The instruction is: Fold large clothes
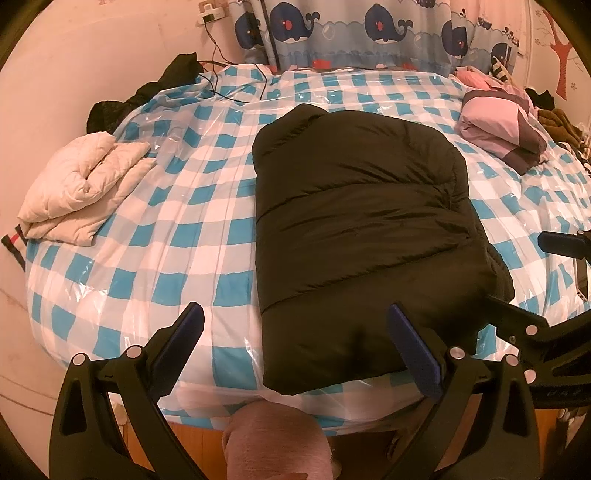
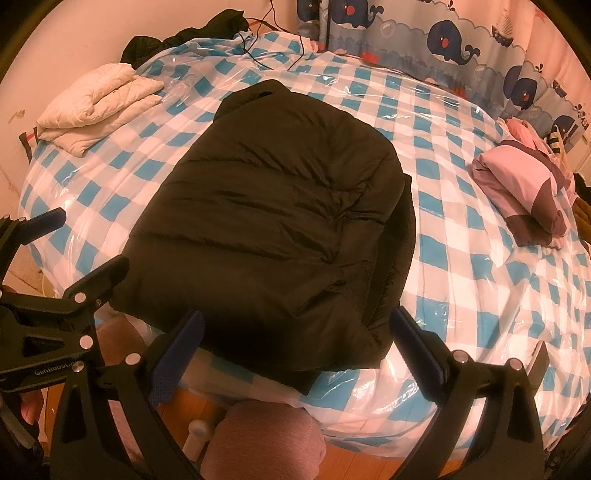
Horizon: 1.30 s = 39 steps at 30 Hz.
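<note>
A: Report the position of the garment.

B: The black puffer jacket (image 1: 354, 229) lies folded into a long rectangular bundle near the middle of the bed (image 1: 177, 221), with its short end at the near edge. The bed carries a blue-and-white checked cover under clear plastic sheeting.

A: State of the left gripper?

B: The left gripper (image 1: 295, 332) hovers above the near edge of the bed. Its jaws stand wide apart and hold nothing. The right finger sits over the jacket's near end; whether it touches the fabric cannot be determined.

A: And the right gripper?

B: The right gripper (image 2: 295, 332) is also spread wide and empty, with the jacket's near right corner visible between its fingers. Contact cannot be confirmed. In the left wrist view it (image 1: 524, 325) sits just beside the jacket's right edge.

A: Other items on the bed?

B: A folded cream quilted garment (image 1: 81, 184) lies at the left side, well apart from the jacket. A folded pink-and-grey garment (image 1: 502, 129) lies at the far right. A dark garment (image 1: 155, 88) is bunched at the far left corner, near a black cable (image 1: 221, 88). A whale-print curtain (image 1: 369, 29) hangs behind the bed.
</note>
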Each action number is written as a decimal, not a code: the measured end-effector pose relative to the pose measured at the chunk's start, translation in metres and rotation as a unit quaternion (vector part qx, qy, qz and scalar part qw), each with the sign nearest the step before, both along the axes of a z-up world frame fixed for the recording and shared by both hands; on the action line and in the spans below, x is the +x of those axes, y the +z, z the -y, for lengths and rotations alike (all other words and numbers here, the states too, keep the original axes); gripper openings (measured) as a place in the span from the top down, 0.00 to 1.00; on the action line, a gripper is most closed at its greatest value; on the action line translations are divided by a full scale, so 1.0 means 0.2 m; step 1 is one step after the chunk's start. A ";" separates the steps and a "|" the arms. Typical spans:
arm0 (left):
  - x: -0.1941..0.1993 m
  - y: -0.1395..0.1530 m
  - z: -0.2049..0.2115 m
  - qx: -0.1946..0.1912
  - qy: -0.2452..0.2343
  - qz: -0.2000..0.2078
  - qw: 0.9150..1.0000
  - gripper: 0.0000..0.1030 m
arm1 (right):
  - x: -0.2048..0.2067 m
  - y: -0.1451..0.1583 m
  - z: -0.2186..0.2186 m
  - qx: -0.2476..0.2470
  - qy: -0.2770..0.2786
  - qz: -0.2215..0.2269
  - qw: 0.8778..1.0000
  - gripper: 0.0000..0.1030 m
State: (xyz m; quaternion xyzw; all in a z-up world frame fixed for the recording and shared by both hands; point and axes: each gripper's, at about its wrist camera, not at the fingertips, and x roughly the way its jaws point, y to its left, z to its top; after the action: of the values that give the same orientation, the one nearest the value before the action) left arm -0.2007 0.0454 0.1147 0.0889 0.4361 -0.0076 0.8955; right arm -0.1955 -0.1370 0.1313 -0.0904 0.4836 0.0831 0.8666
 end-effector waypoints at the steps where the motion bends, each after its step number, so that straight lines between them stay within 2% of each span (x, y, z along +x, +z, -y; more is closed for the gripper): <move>1: 0.00 0.00 0.00 0.000 -0.001 0.001 1.000 0.08 | 0.00 0.00 0.00 0.000 0.000 0.000 1.000 0.07; 11: 0.00 0.00 0.00 -0.001 0.000 -0.003 1.000 0.08 | -0.01 -0.01 0.00 0.000 0.001 -0.001 1.000 0.07; 17: 0.01 0.00 0.00 -0.019 0.001 -0.017 1.000 0.08 | -0.01 -0.02 -0.01 0.000 0.002 -0.003 1.000 0.07; 39: 0.01 -0.01 0.01 -0.013 0.003 -0.017 1.000 0.08 | -0.01 -0.02 0.00 0.002 0.003 -0.004 1.000 0.07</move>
State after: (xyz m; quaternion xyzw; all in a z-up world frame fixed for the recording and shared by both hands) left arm -0.1982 0.0440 0.1134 0.0755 0.4515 -0.0126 0.8890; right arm -0.1965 -0.1373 0.1270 -0.0903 0.4867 0.0870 0.8645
